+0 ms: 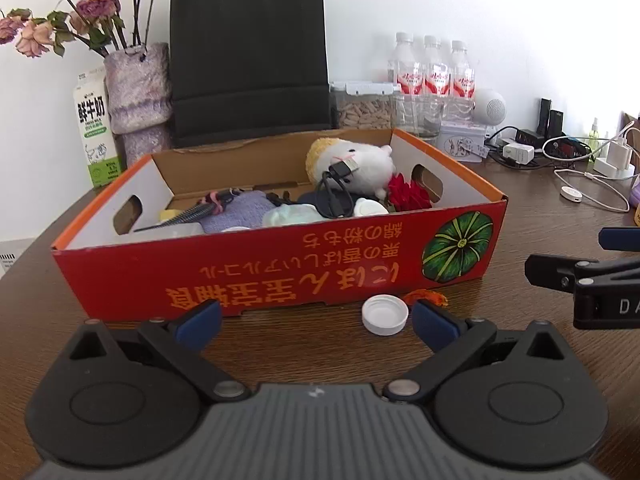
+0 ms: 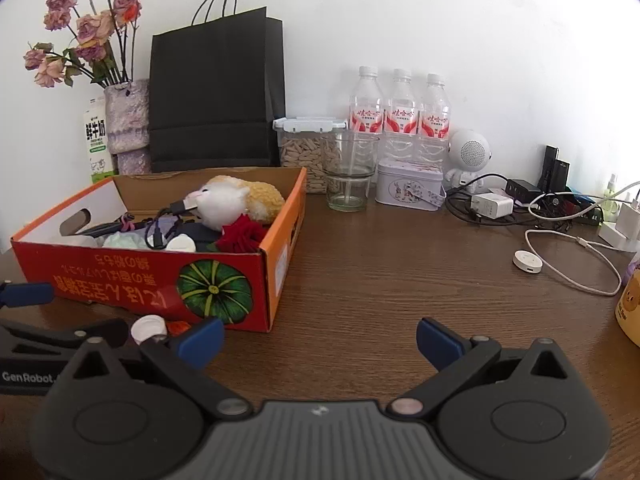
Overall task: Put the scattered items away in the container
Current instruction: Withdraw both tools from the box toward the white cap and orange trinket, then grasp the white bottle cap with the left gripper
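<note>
A red cardboard box (image 1: 280, 268) with a pumpkin print stands on the wooden table; it also shows in the right wrist view (image 2: 120, 276). It holds a plush toy (image 1: 352, 164), a black cable (image 1: 336, 196), a red flower (image 1: 408, 196), cloths and a brush. A white bottle cap (image 1: 385, 314) and a small orange item (image 1: 428, 297) lie on the table just in front of the box. My left gripper (image 1: 316, 326) is open and empty, just short of the cap. My right gripper (image 2: 320, 340) is open and empty over bare table, right of the box.
Behind the box stand a black paper bag (image 1: 248, 60), a vase of dried roses (image 1: 136, 88), a milk carton (image 1: 94, 136), a food jar, three water bottles (image 2: 400, 120), a glass (image 2: 350, 172) and a tin (image 2: 410, 190). Chargers and cables (image 2: 560, 248) lie at the right.
</note>
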